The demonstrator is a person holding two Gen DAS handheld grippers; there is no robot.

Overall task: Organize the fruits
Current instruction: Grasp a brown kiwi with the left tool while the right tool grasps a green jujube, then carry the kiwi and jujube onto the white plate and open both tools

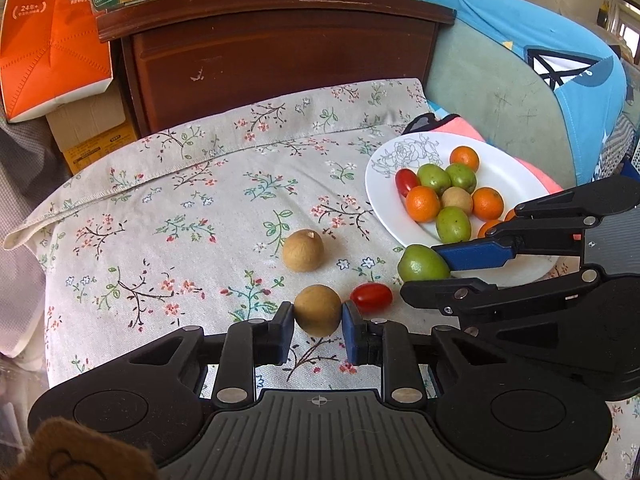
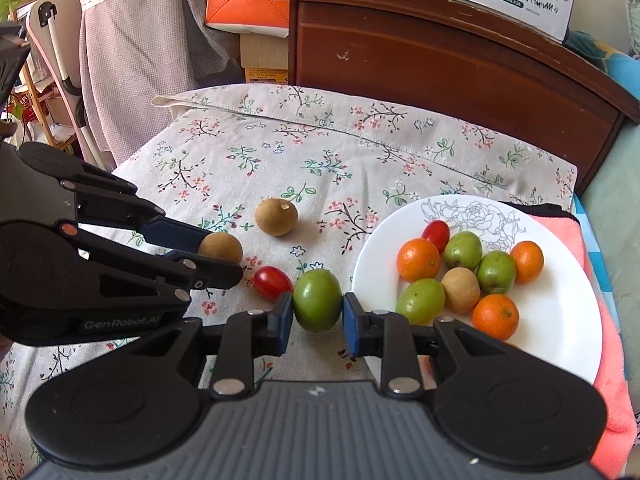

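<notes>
On floral cloth [image 1: 200, 200], left gripper [image 1: 318, 326] pinching round tan longan [image 1: 318, 310] — right gripper [image 2: 316, 316] on smooth green fruit [image 2: 317, 300]

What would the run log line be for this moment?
left gripper: shut on longan | right gripper: shut on green jujube | plate: partly filled

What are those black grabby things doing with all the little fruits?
A person is sorting fruit with two grabbers. The left gripper has its jaws closed on a brown longan, and the right gripper on a green fruit. Both sit on the flowered cloth. Another longan and a cherry tomato lie loose there. The white plate already holds oranges, green fruits, a tomato and a longan.
</notes>
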